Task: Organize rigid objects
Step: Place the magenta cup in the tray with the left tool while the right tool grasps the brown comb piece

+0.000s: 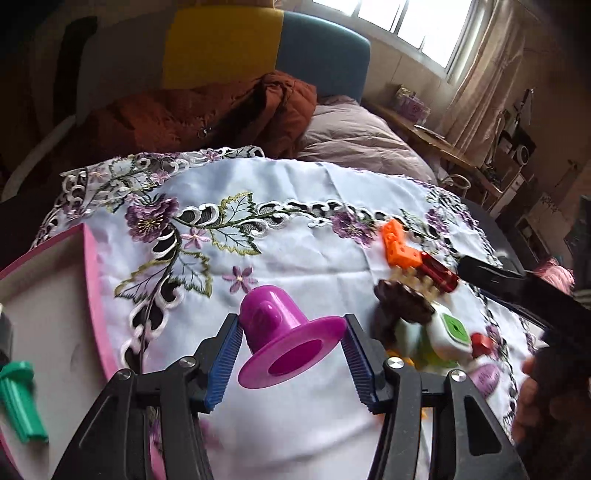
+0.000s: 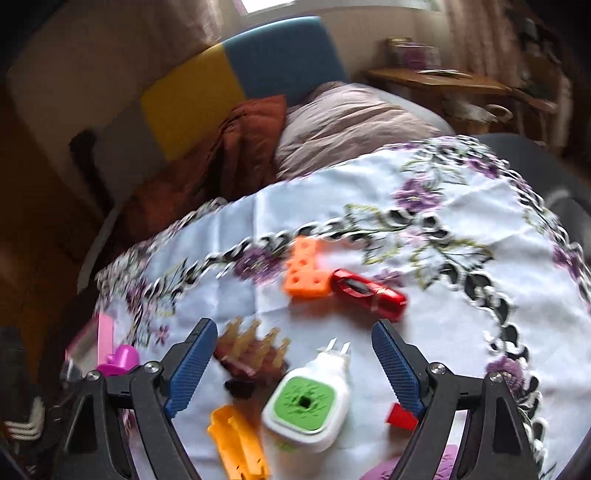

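tabletop (image 1: 303, 184) under embroidered cloth | pink tray (image 1: 92, 280) at its left edge, green piece (image 1: 22, 402) inside | left gripper (image 1: 291, 332) jaws clamped on purple cup (image 1: 284, 332) near tray | right gripper (image 2: 295, 354) jaws spread over white plug (image 2: 308, 402), touching nothing

embroidered tablecloth (image 1: 303, 266) | rust jacket (image 1: 207, 114) | pink duvet (image 1: 354, 136) | window (image 1: 413, 22)
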`<state>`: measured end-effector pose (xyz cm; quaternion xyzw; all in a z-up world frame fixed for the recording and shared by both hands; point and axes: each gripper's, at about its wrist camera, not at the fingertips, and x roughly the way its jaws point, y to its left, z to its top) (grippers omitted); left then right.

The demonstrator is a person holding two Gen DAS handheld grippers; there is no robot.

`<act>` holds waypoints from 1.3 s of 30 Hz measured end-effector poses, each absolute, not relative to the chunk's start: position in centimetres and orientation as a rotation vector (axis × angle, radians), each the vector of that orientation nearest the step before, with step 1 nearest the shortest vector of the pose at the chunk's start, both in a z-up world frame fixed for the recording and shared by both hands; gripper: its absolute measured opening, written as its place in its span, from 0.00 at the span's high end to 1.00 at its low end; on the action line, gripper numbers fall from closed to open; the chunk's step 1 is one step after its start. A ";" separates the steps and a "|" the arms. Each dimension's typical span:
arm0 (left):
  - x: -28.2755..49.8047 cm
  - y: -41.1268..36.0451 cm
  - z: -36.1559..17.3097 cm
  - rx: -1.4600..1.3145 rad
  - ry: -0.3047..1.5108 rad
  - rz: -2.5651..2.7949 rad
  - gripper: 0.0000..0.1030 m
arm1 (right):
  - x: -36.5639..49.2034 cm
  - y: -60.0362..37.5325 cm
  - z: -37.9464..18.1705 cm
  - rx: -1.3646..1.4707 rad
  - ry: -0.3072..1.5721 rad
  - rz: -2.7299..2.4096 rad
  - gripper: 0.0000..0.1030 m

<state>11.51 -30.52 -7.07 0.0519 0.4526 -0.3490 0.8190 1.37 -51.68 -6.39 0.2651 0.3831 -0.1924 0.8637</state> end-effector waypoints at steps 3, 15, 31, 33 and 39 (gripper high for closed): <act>9.7 -29.2 -5.9 0.121 0.927 -0.754 0.46 | 2.2 -50.2 -6.6 0.490 0.828 -0.365 0.16; 6.5 -21.1 -2.5 0.042 0.869 -0.730 0.46 | 7.0 -47.6 -10.0 0.279 1.031 -0.312 0.17; 5.3 -7.4 -3.4 -0.086 0.879 -0.493 0.46 | 7.2 -41.1 -7.3 0.269 0.943 -0.074 0.50; 5.1 -5.6 -3.8 -0.107 0.882 -0.454 0.46 | 7.3 -38.5 -7.7 0.246 0.974 0.030 0.50; 4.7 -2.2 -5.0 -0.143 0.909 -0.377 0.46 | 6.8 -33.4 -11.3 0.113 1.056 0.111 0.57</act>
